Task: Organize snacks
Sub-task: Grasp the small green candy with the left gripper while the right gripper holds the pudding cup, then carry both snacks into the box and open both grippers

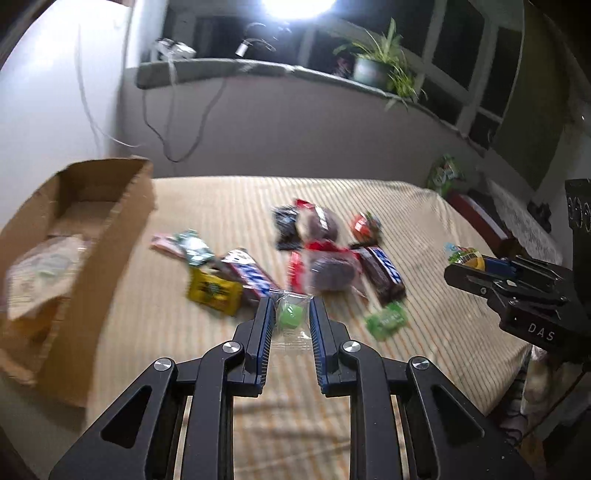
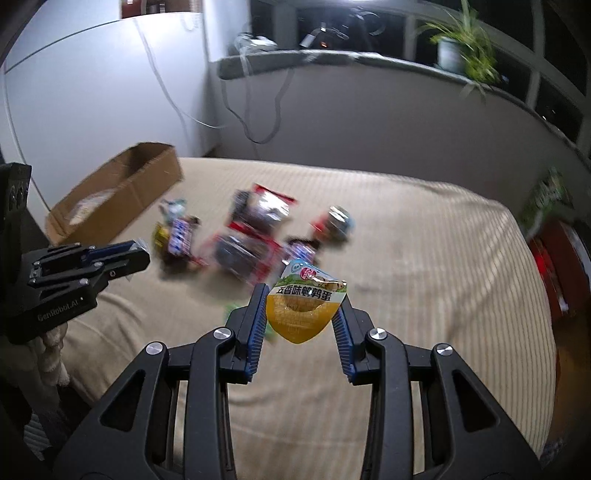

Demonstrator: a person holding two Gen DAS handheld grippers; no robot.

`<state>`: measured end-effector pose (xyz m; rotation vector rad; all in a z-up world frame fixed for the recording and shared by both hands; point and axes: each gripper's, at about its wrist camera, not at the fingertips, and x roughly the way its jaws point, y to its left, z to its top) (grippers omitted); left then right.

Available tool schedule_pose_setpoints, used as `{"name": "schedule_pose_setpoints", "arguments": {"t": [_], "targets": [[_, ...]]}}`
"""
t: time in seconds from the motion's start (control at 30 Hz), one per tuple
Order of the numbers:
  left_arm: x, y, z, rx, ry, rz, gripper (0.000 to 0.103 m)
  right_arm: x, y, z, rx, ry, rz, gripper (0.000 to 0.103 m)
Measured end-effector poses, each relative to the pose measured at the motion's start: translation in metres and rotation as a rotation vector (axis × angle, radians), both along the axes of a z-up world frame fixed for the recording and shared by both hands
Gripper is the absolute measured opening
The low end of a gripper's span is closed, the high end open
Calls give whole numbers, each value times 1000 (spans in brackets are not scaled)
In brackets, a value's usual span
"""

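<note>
The left hand-held gripper (image 1: 291,314) is pinching a clear-wrapped green candy (image 1: 290,316) between its narrowed fingers, above the striped bed (image 1: 424,314) just in front of the snack pile (image 1: 317,254). The right hand-held gripper (image 2: 303,308) is clamping a yellow quail-egg pack (image 2: 306,306) (label upright) aloft over the bed, while the cardboard box (image 1: 85,236) is sitting at the left edge.

Striped beige bedspread (image 1: 229,199) over a bed, potted spider plant (image 1: 380,62) on the grey window ledge (image 1: 221,70), dark window panes (image 1: 461,44), grey cable (image 1: 173,147) hanging down the wall, bright lamp glare (image 1: 295,5) at top, white cabinet (image 2: 92,92) at left
</note>
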<state>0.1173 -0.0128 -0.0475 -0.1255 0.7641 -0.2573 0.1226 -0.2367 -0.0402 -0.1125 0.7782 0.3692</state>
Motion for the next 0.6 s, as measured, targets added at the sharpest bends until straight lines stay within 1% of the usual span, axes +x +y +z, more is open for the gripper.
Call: {"name": "schedule_pose_setpoints", "arguments": {"t": [0.27, 0.47, 0.6], "targets": [[-12, 49, 13, -5, -47, 111, 19, 19, 76, 25, 9, -49, 143, 35], [-22, 91, 19, -7, -70, 200, 19, 33, 131, 37, 30, -49, 237, 35], [-26, 114, 19, -8, -77, 248, 19, 43, 163, 40, 42, -42, 287, 35]]}}
